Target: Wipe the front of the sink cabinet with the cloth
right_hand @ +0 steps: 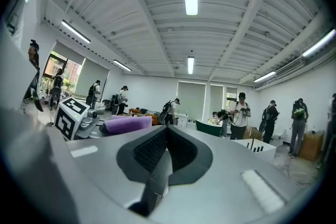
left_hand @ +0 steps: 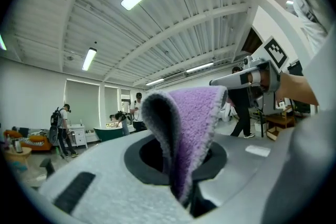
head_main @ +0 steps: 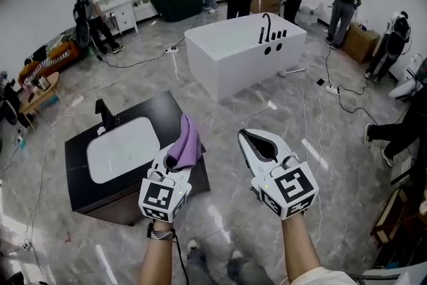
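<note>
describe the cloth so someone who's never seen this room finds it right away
Start at the black sink cabinet with the white basin, lower left in the head view. At its near right corner the left gripper pinches the cloth, folded and sticking up from the jaws. It is the only purple thing there; the right gripper alongside is shut and empty.

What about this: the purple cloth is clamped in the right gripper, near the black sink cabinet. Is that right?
Not quite. The purple cloth is clamped in the left gripper, not the right gripper, which is shut with nothing in it. The left gripper view shows the cloth pinched between its jaws. It is near the black sink cabinet, as you said.
</note>
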A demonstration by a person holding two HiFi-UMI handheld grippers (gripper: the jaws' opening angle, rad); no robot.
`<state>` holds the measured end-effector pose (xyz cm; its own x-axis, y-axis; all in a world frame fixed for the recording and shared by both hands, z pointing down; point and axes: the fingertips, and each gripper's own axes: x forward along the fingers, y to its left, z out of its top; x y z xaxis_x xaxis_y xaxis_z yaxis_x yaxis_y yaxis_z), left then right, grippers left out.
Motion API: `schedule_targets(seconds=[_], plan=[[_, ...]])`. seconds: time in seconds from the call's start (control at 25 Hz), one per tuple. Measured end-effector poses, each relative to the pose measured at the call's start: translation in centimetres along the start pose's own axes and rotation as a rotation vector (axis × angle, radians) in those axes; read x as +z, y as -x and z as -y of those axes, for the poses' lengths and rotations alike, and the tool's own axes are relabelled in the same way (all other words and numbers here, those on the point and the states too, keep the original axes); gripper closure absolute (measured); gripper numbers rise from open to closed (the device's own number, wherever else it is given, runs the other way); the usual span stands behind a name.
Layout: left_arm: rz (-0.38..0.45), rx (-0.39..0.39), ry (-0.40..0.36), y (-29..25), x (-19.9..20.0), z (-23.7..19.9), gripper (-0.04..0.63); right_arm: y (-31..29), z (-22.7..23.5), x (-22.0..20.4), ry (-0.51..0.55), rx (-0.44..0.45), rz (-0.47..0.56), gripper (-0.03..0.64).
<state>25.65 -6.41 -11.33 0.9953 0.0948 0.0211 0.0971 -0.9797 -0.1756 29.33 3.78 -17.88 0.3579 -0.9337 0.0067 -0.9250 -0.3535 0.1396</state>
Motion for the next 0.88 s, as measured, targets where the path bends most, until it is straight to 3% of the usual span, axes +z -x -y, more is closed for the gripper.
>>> schedule_targets(seconds=[0.2,0.52,0.88], plan=[[0.013,0.113,0.02,5.1,3.4,-1.7,0.546,0.9,-2.6,4.4,0.026,0.07,0.041,0.61],[-0.045,0.311,-0.016,14.5,4.7,-4.3,0.545,-0.5,-8.8,7.5,0.034,0.24,0.1,0.611],[-0.075,0.429,0.004,18.9,4.8,-3.6,0.545,-0.5,-12.9,7.9,0.032,0.38,0.1,0.611]])
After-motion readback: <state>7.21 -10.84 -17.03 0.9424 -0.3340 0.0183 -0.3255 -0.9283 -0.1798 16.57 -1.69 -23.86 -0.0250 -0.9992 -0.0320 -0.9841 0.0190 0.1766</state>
